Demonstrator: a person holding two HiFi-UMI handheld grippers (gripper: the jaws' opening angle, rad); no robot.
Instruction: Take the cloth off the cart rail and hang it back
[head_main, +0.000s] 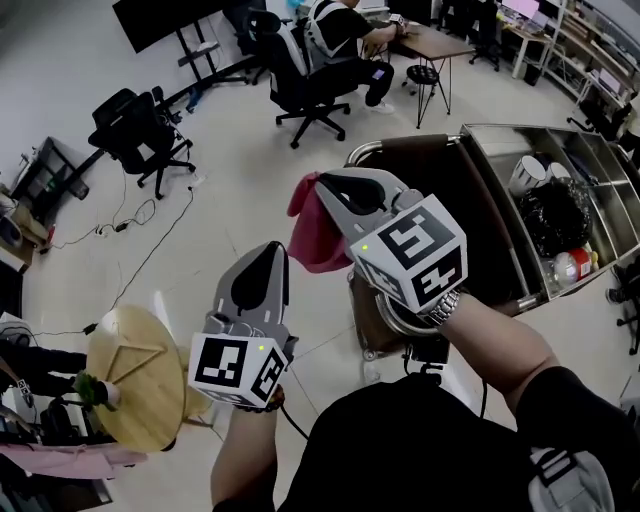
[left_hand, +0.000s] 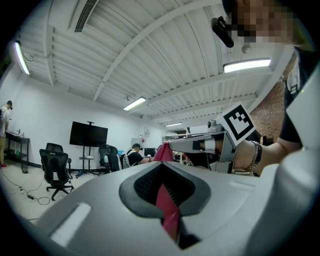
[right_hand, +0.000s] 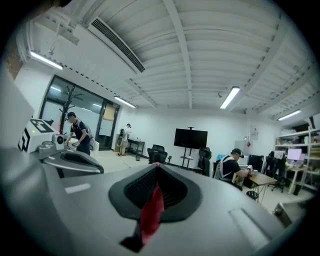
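Cloth (head_main: 315, 235), pink-red, is up in the air between my two grippers, clear of the cart (head_main: 420, 200) and to the left of it, over bare floor (head_main: 230, 170). My right gripper (head_main: 323, 183) is clenched on it: its own view shows a strip of the red fabric pinched where the jaws meet. My left gripper (head_main: 271, 250) sits lower and nearer to me, and it is clamped on the cloth too, with a narrow fold of fabric caught between its closed jaws. From the head view, most of the cloth bunches and hangs under the tip of the right gripper.

The cart rail (head_main: 385, 143), a curved metal bar at the far end of the cart, is bare; nothing is draped over it. Beyond it on the right, the cart's metal tray (head_main: 480, 135) holds several items I cannot make out well.

I judge the first half done: the cloth is off the rail and held at two points. What is left is the second half, carrying it right to the rail, draping it over, and letting go with both grippers.
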